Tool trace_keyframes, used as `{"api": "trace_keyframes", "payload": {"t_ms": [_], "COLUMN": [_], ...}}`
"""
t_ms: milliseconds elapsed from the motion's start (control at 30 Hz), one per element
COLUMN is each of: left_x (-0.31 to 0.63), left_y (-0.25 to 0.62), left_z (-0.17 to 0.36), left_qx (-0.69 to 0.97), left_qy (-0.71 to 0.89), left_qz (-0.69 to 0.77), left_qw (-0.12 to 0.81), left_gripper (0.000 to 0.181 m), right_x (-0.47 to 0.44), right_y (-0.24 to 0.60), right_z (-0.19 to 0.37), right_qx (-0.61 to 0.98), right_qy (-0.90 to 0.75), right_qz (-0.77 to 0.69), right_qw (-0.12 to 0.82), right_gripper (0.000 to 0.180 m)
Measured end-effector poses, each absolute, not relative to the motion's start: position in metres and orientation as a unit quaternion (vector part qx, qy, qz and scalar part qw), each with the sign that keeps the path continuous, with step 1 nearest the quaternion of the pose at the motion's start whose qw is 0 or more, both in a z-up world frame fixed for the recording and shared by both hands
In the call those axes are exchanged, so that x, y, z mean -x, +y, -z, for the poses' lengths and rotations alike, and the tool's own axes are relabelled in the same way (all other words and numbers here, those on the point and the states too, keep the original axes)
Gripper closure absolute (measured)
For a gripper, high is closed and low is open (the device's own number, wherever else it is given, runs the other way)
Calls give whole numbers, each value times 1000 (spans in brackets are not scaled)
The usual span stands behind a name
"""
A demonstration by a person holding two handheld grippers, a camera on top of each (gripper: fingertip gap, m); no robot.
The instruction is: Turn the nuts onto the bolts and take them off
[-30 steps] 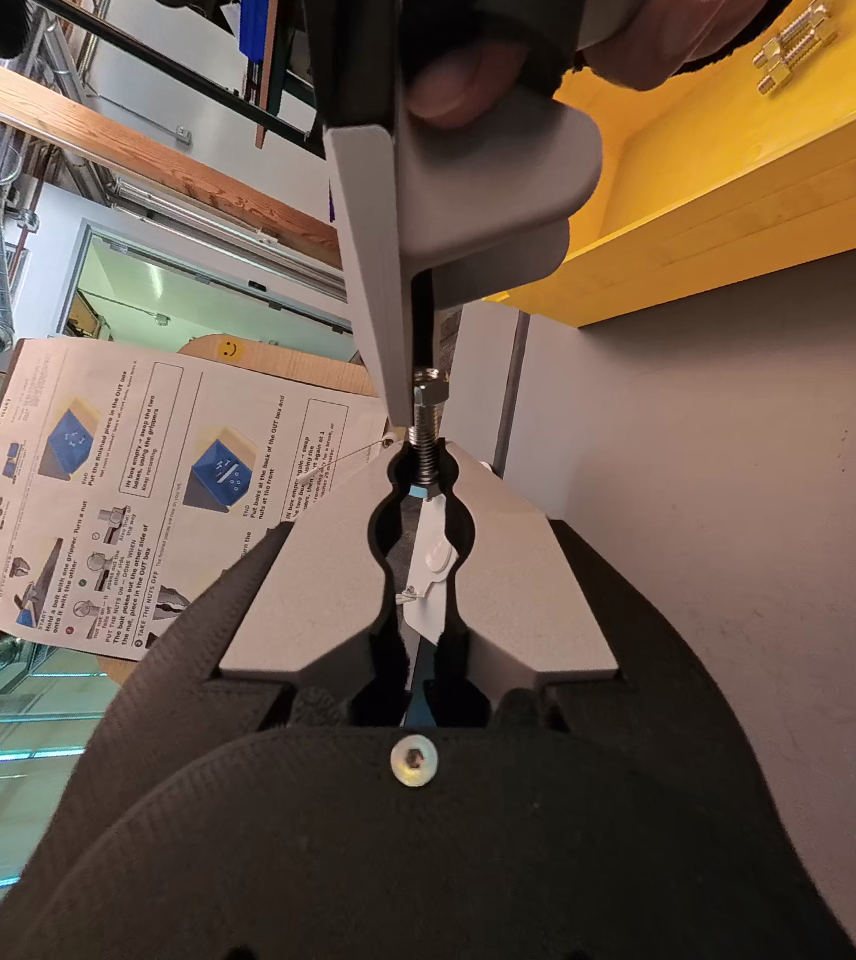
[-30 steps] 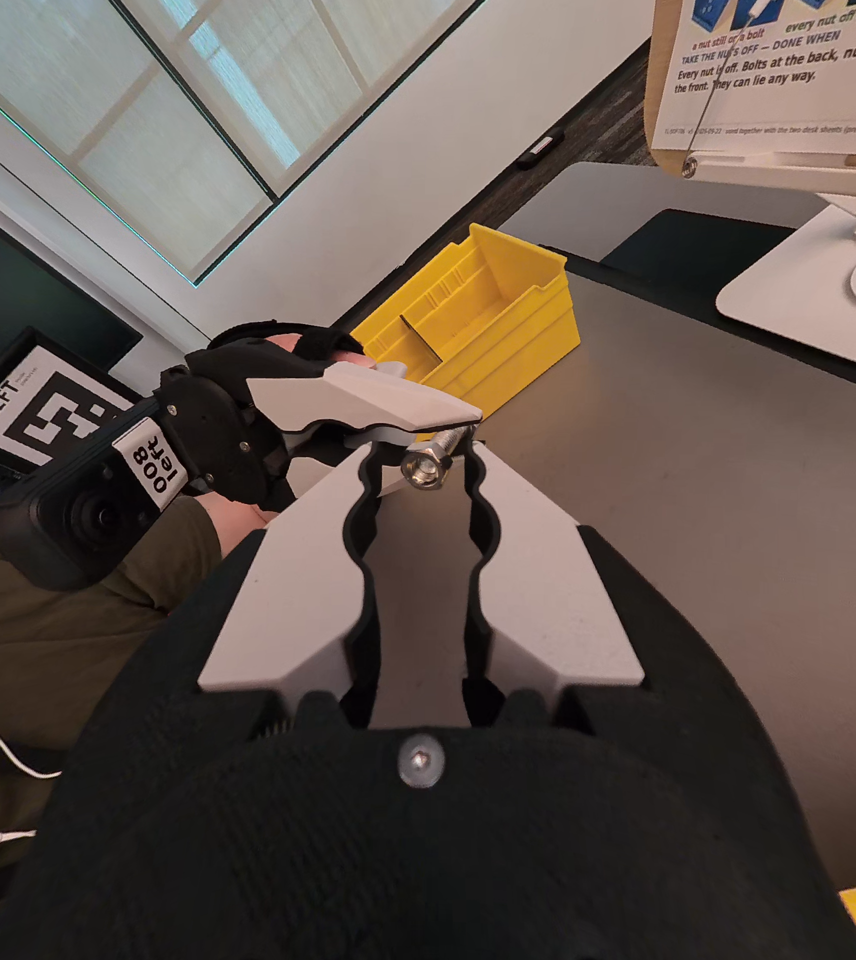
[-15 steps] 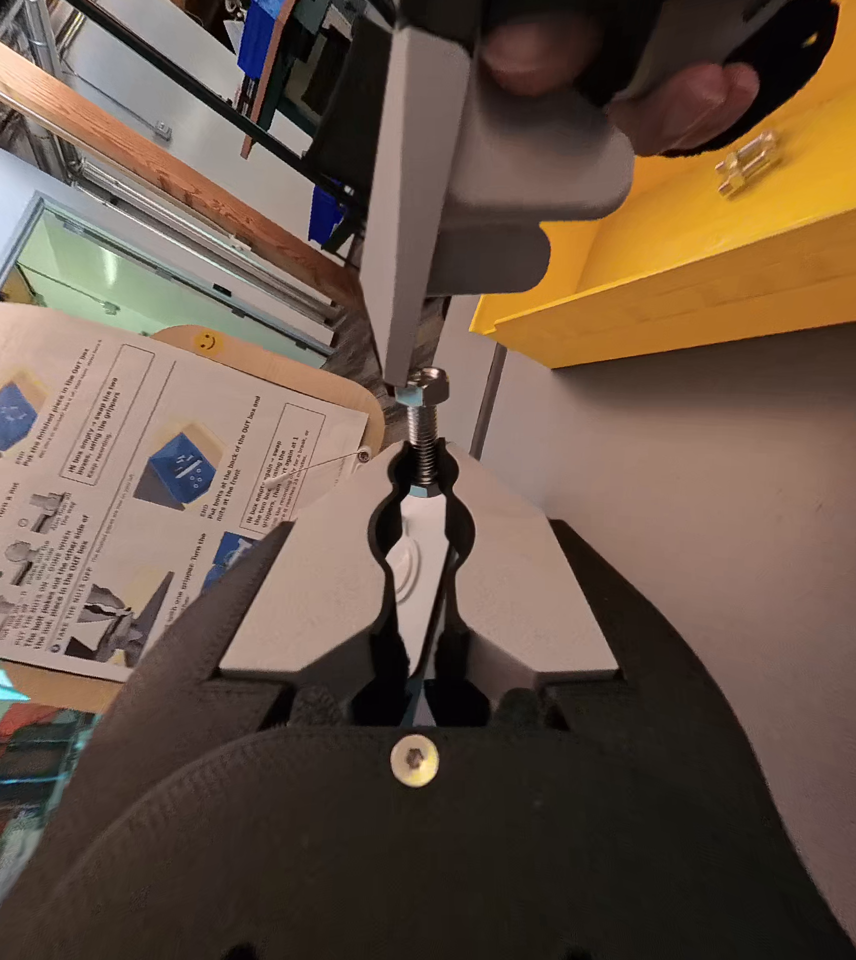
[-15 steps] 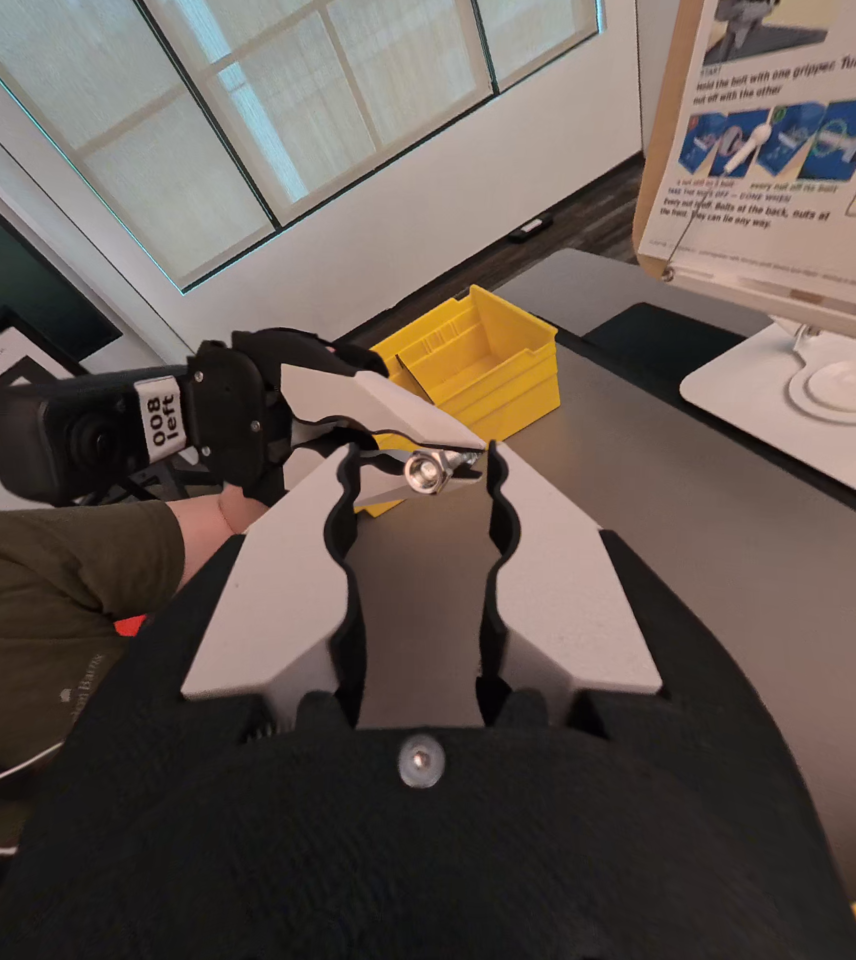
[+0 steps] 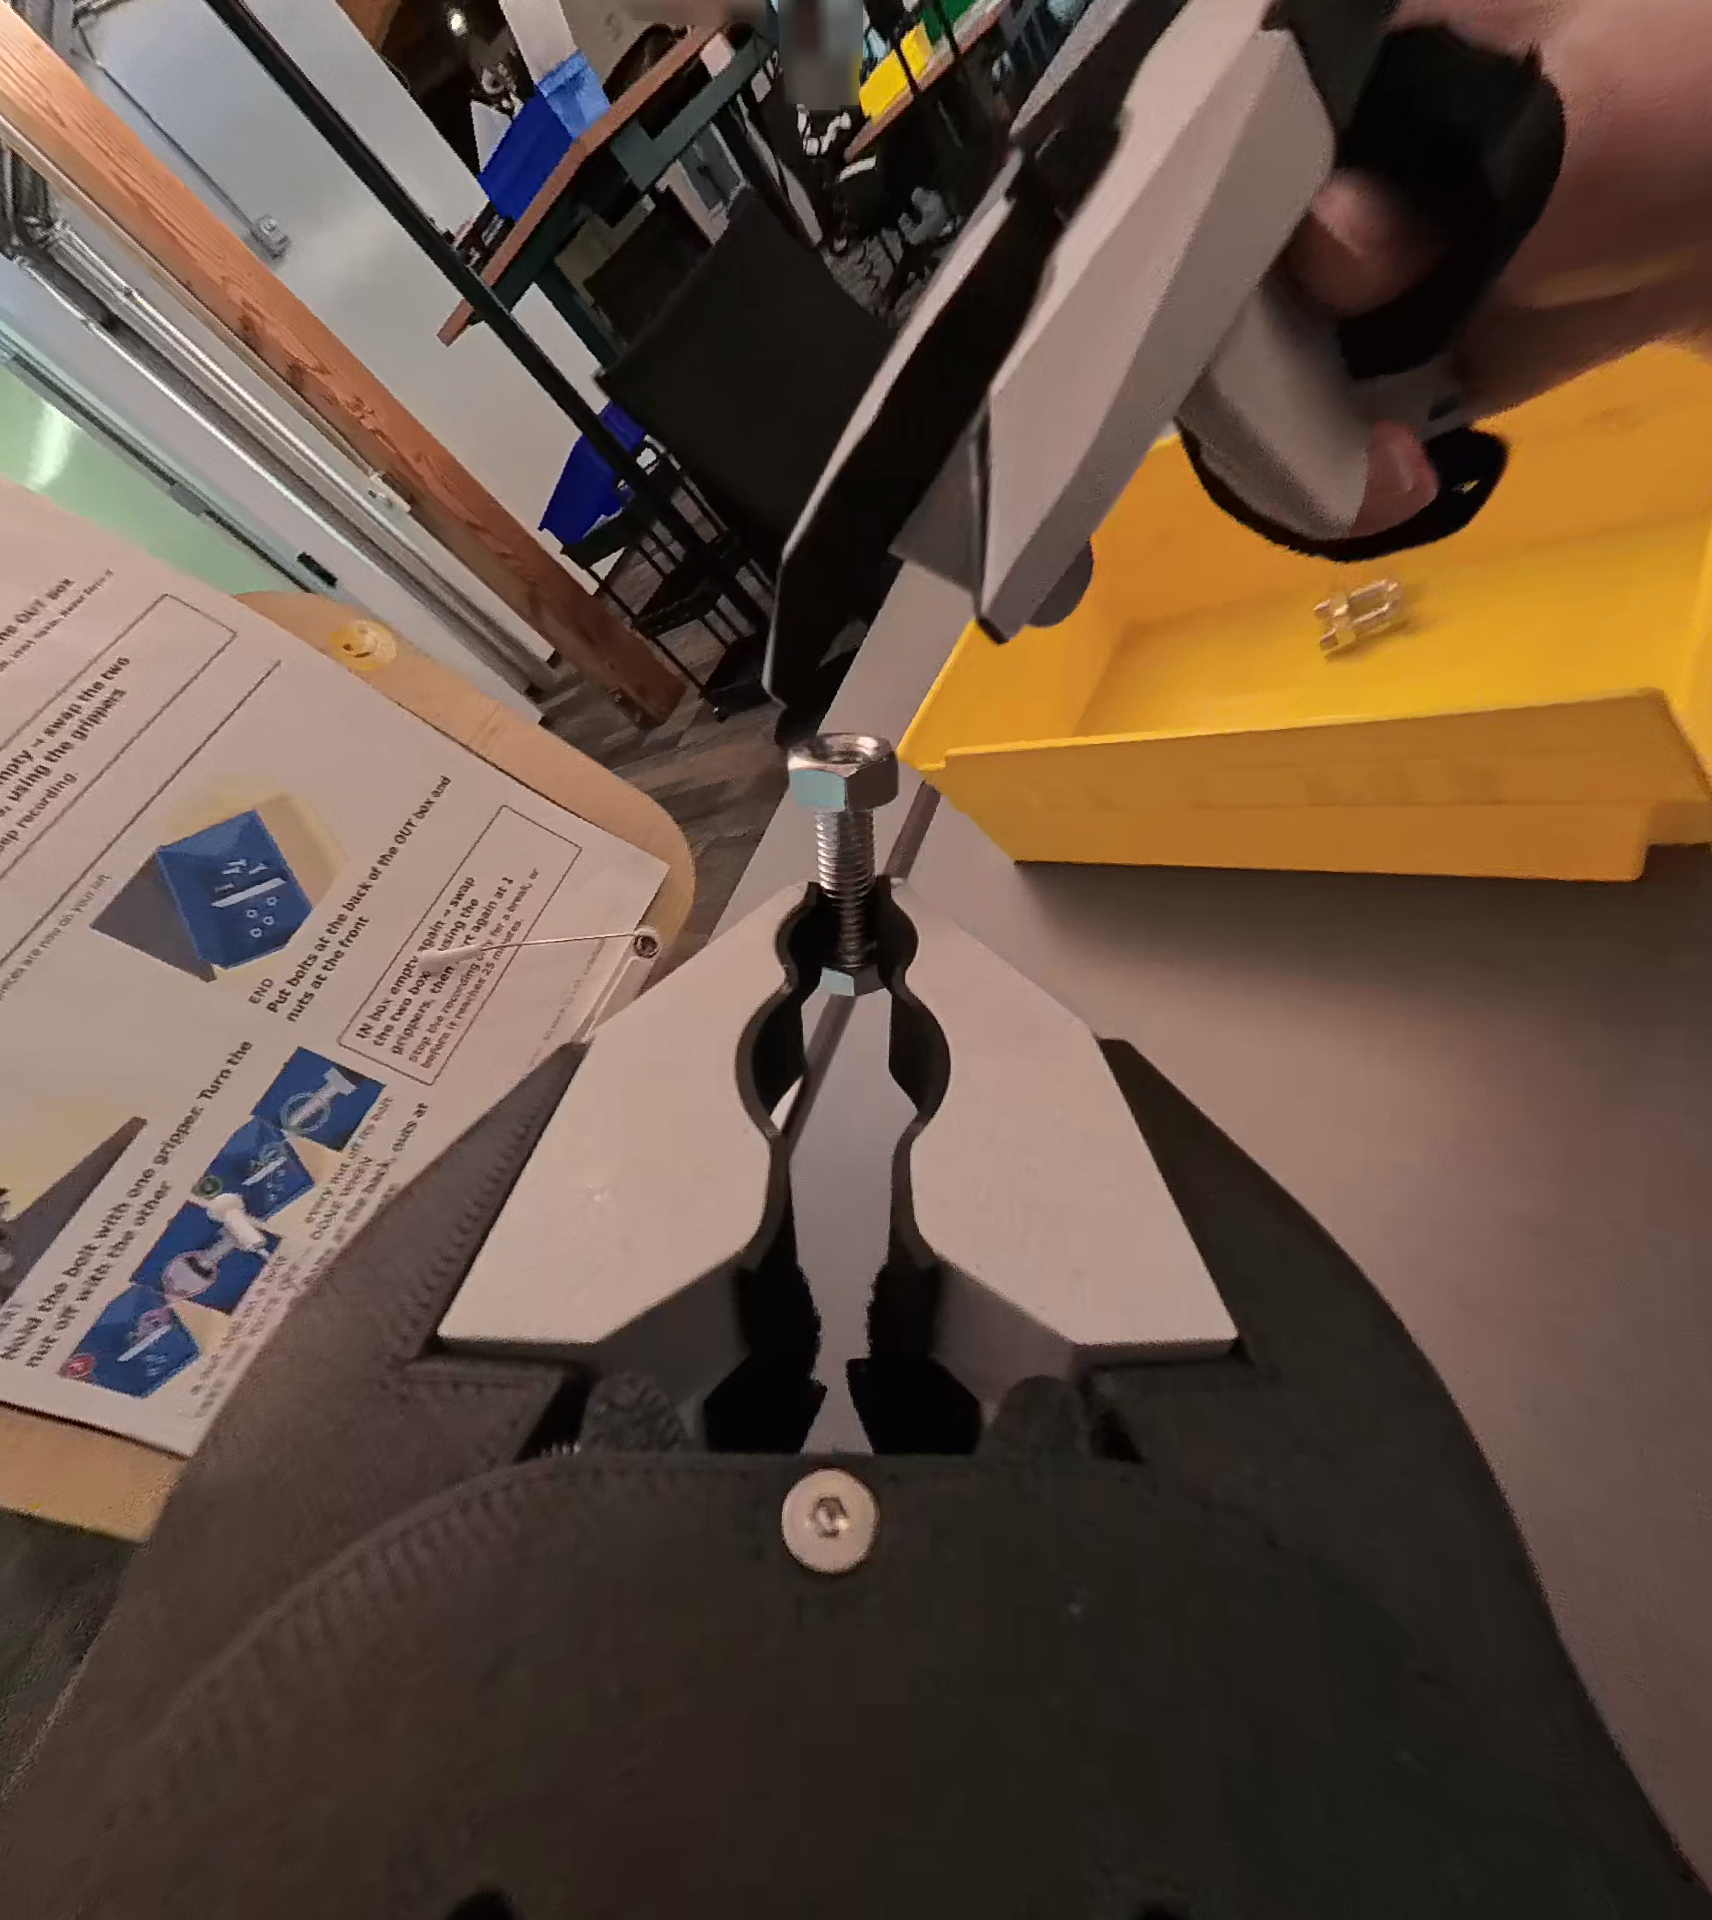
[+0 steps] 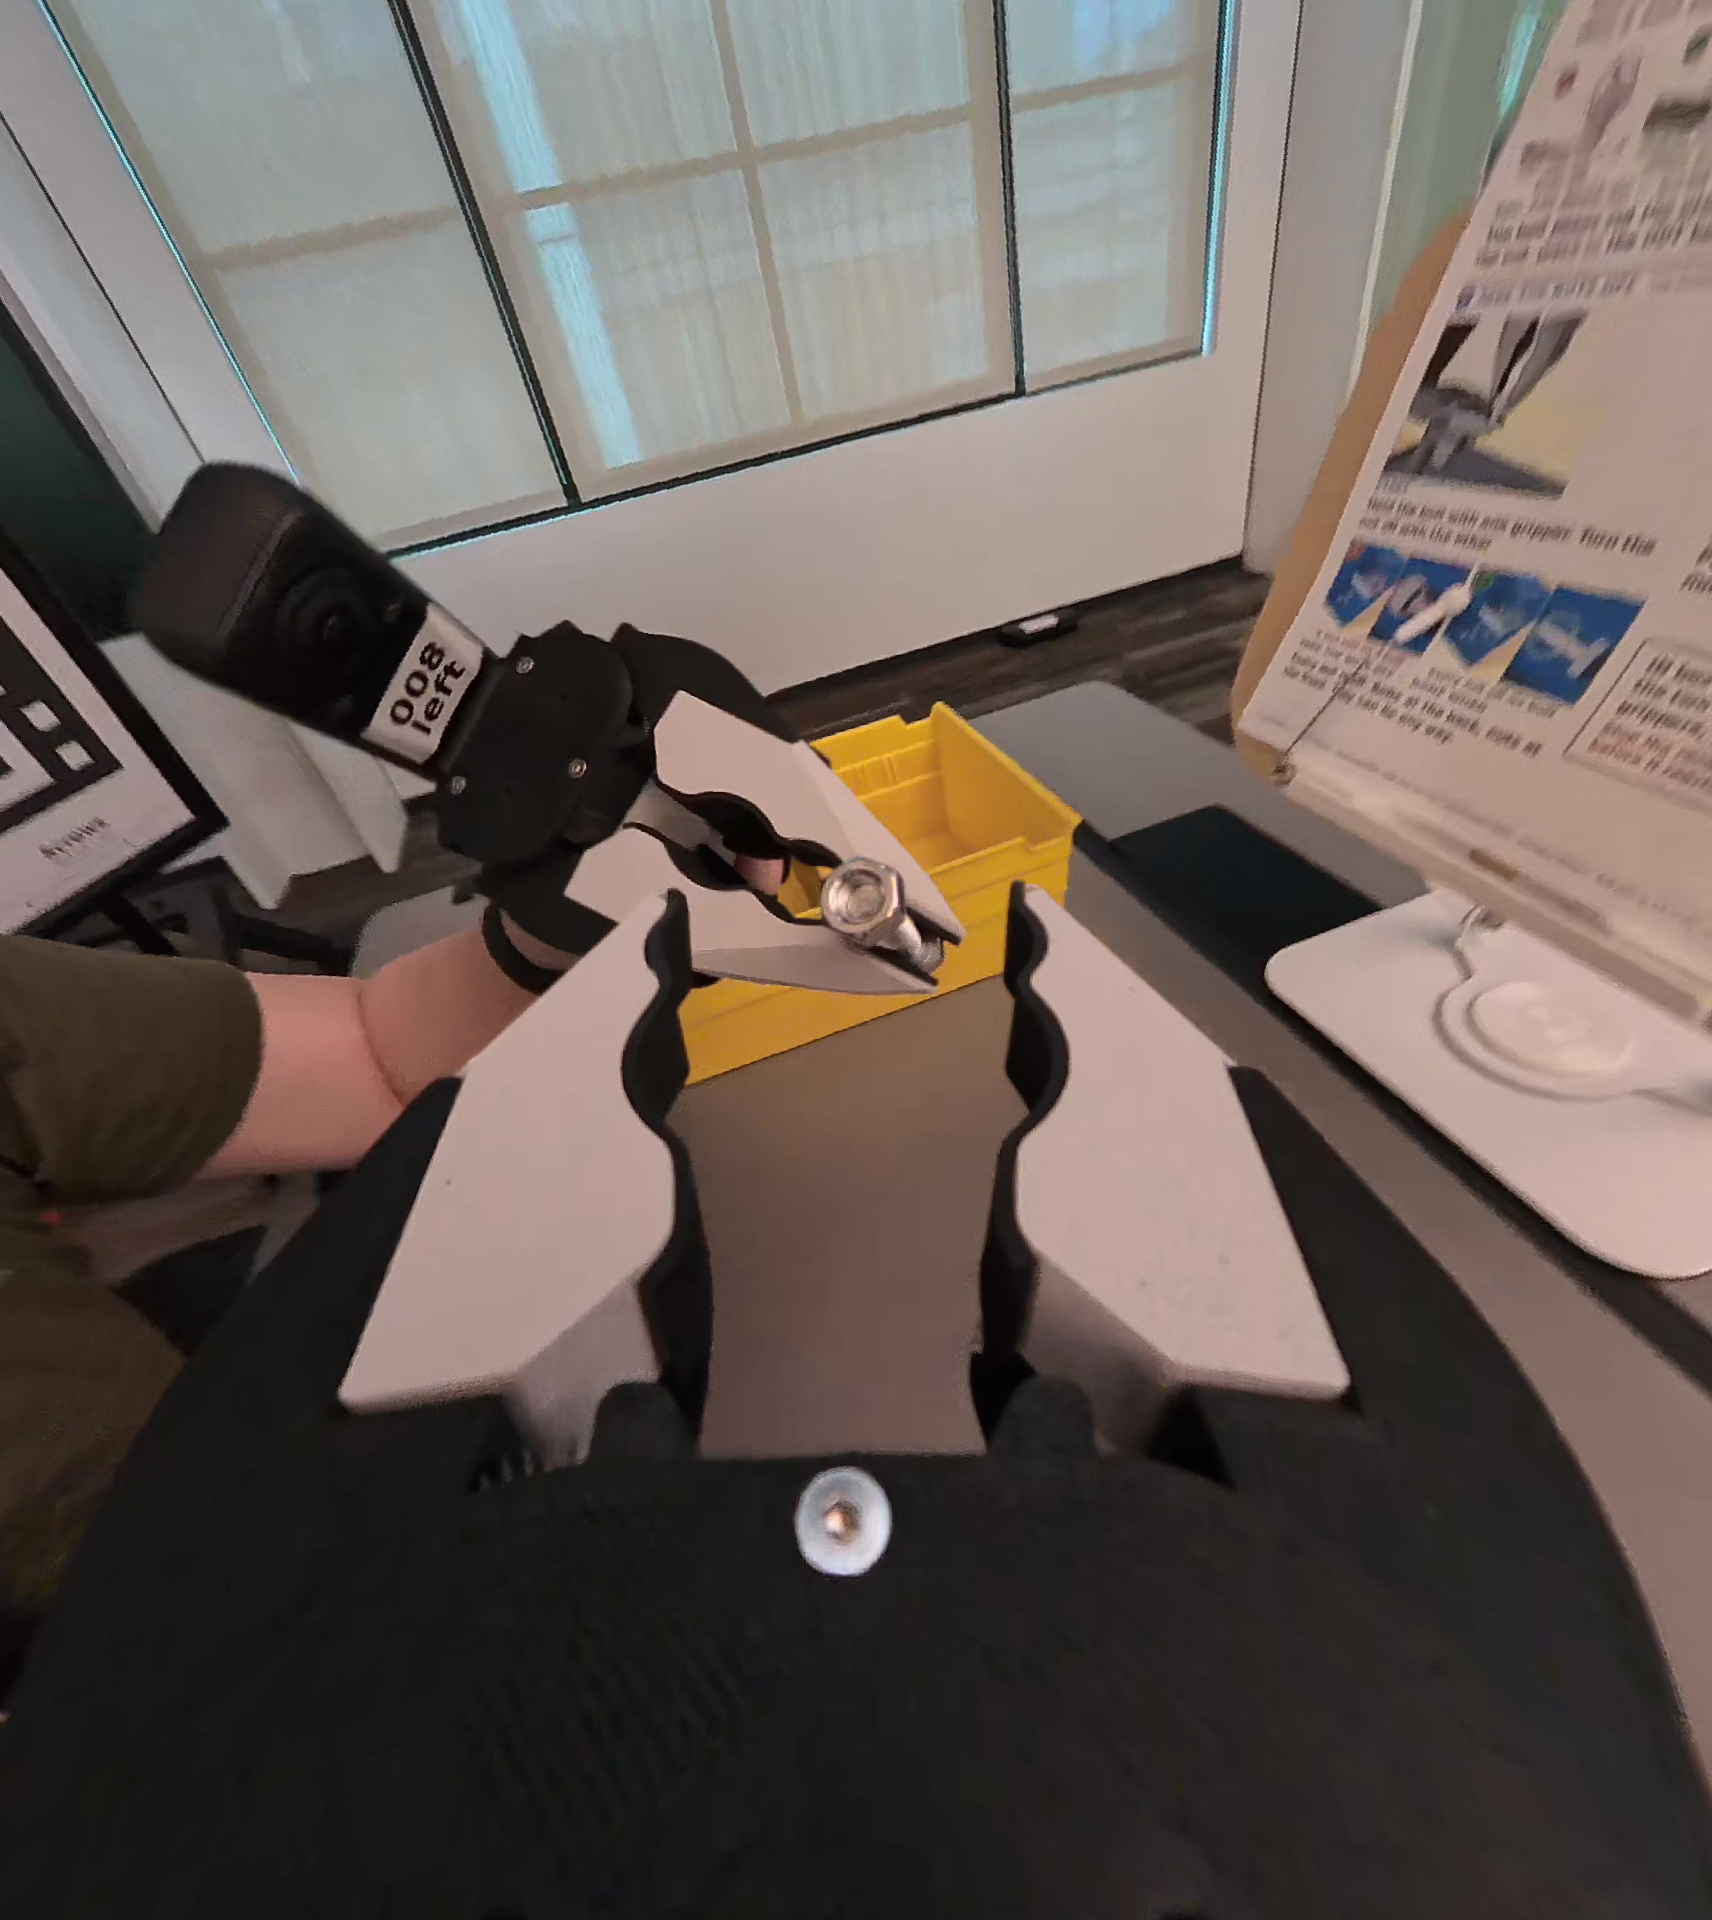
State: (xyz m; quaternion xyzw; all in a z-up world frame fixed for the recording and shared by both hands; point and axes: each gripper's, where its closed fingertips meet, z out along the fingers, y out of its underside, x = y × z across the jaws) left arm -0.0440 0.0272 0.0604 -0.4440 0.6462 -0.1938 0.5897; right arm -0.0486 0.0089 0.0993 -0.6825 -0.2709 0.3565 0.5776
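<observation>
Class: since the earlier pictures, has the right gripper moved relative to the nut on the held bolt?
Yes. The right gripper, open, has backed away from the nut, no longer touching it.

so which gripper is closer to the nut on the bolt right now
Left. The left gripper is clamped on the bolt just below the nut; the right gripper is open and apart from it.
</observation>
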Motion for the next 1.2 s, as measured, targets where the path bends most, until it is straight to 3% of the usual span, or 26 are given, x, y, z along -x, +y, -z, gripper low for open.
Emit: {"api": "trace_keyframes", "payload": {"t_ms": [333,900,1200], "left_x": [48,54,52], "left_y": [5,10,8], "left_z": [-81,-93,-92], "left_qx": [430,442,445], "left_qy": [622,592,590], "left_qz": [338,388,387], "left_qw": [560,551,551], "left_gripper": [173,173,173], "right_x": [66,78,92], "right_y": [-15,-20,-22], "right_z": [-123,-117,-107], "right_qx": [597,588,582], "right_qy": [-339,-392,-429], "right_qz": [-369,-292,-243], "right_qw": [627,645,647], "right_gripper": [120,119,92]}}
